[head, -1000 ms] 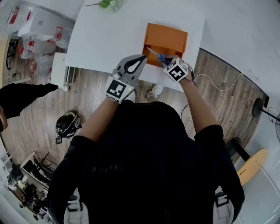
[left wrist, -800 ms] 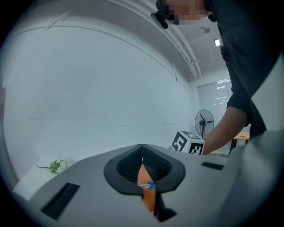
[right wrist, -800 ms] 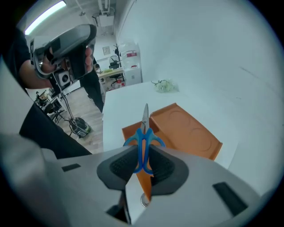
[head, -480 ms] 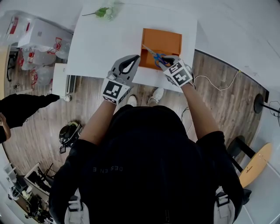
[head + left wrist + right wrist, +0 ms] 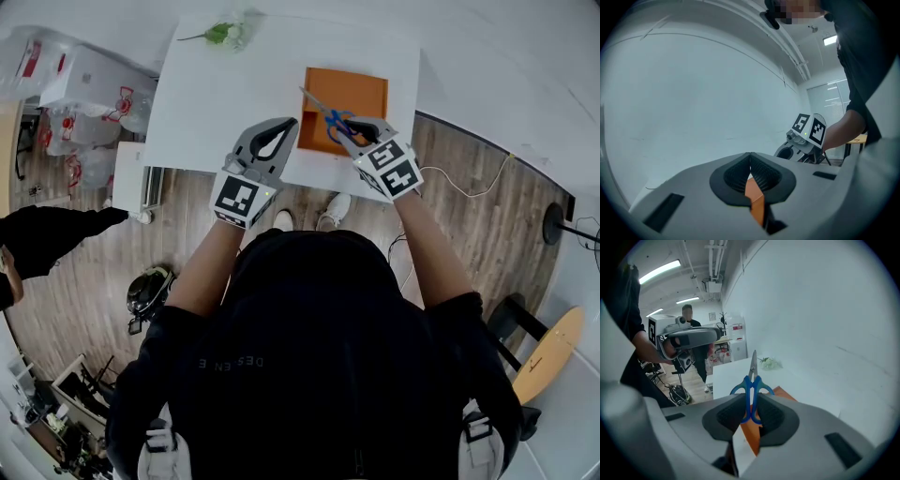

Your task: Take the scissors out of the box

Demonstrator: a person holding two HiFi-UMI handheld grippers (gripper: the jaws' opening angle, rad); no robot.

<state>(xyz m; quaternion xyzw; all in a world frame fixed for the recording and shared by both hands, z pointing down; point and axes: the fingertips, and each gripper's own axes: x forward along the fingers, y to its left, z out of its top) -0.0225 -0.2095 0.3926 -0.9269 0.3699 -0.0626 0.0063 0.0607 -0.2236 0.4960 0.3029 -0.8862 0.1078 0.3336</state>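
My right gripper (image 5: 349,128) is shut on the blue handles of the scissors (image 5: 326,113), which hang in the air above the open orange box (image 5: 354,92). The silver blades point up and to the left over the box. In the right gripper view the scissors (image 5: 751,383) stand upright between the pads, blades away from me, with the orange box (image 5: 752,433) below. My left gripper (image 5: 284,125) is shut with nothing in it, hovering at the box's left edge. Through the left gripper's closed jaws (image 5: 750,165) a sliver of the orange box (image 5: 754,204) shows.
The box sits on a white table (image 5: 225,94) near its front edge. A small bunch of flowers (image 5: 225,33) lies at the table's far left. Wooden floor, a cable (image 5: 469,183) and cluttered boxes (image 5: 89,66) surround the table. Another person (image 5: 688,315) stands in the background.
My right gripper has risen with the scissors, lifting them clear of the box. My left gripper has risen a little beside the box.
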